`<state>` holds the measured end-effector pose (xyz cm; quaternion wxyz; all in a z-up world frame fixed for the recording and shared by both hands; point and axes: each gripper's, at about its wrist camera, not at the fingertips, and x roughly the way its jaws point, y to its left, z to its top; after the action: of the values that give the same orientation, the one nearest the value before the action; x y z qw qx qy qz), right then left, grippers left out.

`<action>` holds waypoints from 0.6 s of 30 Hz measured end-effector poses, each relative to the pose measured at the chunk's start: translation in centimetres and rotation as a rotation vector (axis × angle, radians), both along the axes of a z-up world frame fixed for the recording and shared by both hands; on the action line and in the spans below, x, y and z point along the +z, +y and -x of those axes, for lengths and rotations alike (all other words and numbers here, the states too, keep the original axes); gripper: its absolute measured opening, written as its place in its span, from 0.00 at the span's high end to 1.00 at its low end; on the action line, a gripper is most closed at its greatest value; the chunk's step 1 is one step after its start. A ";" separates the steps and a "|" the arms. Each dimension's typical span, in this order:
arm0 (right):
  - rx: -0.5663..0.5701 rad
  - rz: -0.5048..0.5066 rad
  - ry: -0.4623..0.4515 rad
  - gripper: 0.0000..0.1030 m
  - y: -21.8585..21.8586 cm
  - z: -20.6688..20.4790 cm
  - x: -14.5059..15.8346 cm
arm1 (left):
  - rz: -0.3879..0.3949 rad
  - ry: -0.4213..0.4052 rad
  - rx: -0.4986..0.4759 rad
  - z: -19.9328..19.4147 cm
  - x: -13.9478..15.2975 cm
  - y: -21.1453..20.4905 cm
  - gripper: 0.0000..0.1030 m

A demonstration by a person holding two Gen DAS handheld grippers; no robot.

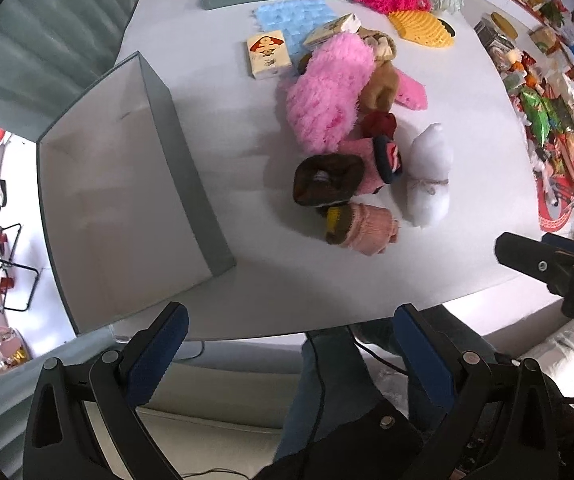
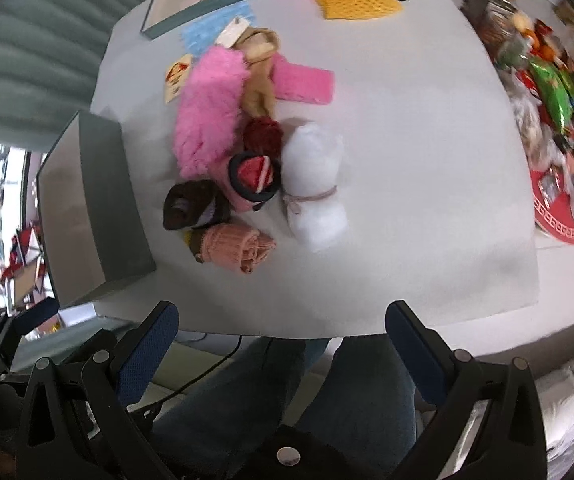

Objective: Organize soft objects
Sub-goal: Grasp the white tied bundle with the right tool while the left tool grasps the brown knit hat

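Lying ahead of both grippers (jaws spread): soft pile (image 2: 247,152).

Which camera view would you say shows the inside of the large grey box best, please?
The left wrist view: the grey box lies open to the camera, with its pale floor and inner walls visible. The right wrist view shows the same box mostly as an outer wall, with little of its interior.

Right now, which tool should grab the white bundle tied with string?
Probably the right tool: open, it faces the white bundle almost head-on. The left tool, also open, sits nearer the grey box.
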<state>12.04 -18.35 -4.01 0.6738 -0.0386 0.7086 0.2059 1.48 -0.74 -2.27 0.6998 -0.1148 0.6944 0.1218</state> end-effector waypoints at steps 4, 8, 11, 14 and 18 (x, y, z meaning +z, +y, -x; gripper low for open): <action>0.000 0.028 -0.002 0.00 0.0 0.3 -0.5 | 0.018 0.030 -0.022 -0.2 -1.1 -0.1 0.00; 0.000 0.036 0.042 0.00 -0.1 0.9 -1.9 | 0.034 0.056 -0.046 -0.5 -1.8 -0.7 0.00; -0.015 0.044 0.057 0.00 -0.6 0.8 -2.8 | 0.032 0.068 -0.048 -1.1 -2.3 -0.9 0.00; -0.022 0.056 0.071 0.00 -0.9 0.4 -3.7 | 0.021 0.062 -0.033 -2.0 -2.9 -0.7 0.00; -0.019 0.071 0.094 0.00 -1.1 -0.7 -4.9 | -0.034 0.049 -0.004 -3.5 -3.7 -0.3 0.00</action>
<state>12.77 -19.47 -8.95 0.6397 -0.0460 0.7468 0.1761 4.98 -1.04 -5.96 0.6846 -0.0986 0.7094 0.1350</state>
